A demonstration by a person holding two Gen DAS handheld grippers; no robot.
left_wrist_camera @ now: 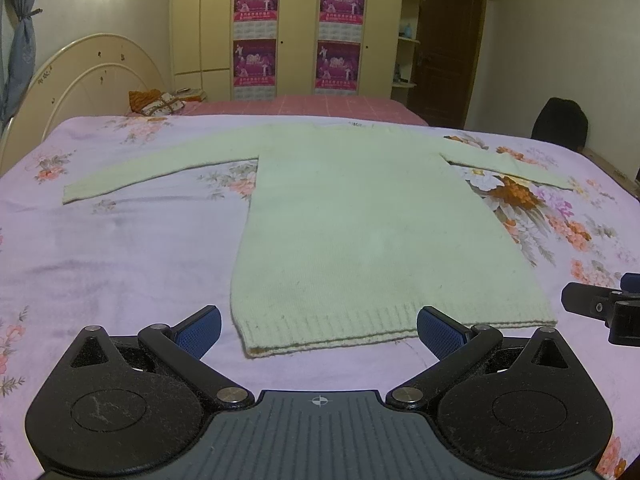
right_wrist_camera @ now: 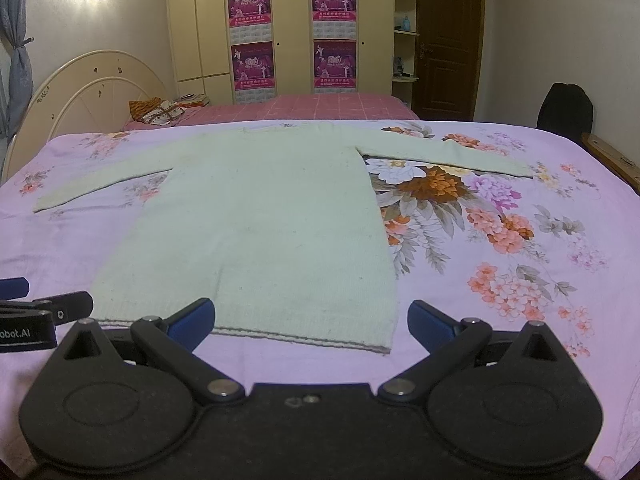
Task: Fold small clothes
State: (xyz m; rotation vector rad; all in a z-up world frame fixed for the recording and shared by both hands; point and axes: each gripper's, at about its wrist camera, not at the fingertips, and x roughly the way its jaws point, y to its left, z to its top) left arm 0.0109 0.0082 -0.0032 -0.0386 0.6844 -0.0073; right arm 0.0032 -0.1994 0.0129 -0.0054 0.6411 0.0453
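A pale green knit sweater (left_wrist_camera: 360, 220) lies flat on the pink floral bedspread (left_wrist_camera: 120, 248), hem toward me, both sleeves spread out sideways. It also shows in the right wrist view (right_wrist_camera: 260, 220). My left gripper (left_wrist_camera: 319, 330) is open and empty, just before the hem's left part, blue pads either side. My right gripper (right_wrist_camera: 311, 322) is open and empty, just before the hem's right corner. The right gripper shows at the right edge of the left wrist view (left_wrist_camera: 600, 304). The left gripper shows at the left edge of the right wrist view (right_wrist_camera: 44, 312).
A cream headboard (left_wrist_camera: 88, 76) stands at the far left. A second bed with a pink checked cover (left_wrist_camera: 312, 106) and a pillow (left_wrist_camera: 160, 106) lies behind. A wardrobe with posters (left_wrist_camera: 296, 32), a brown door (left_wrist_camera: 448, 48) and a dark chair (left_wrist_camera: 560, 124) stand beyond.
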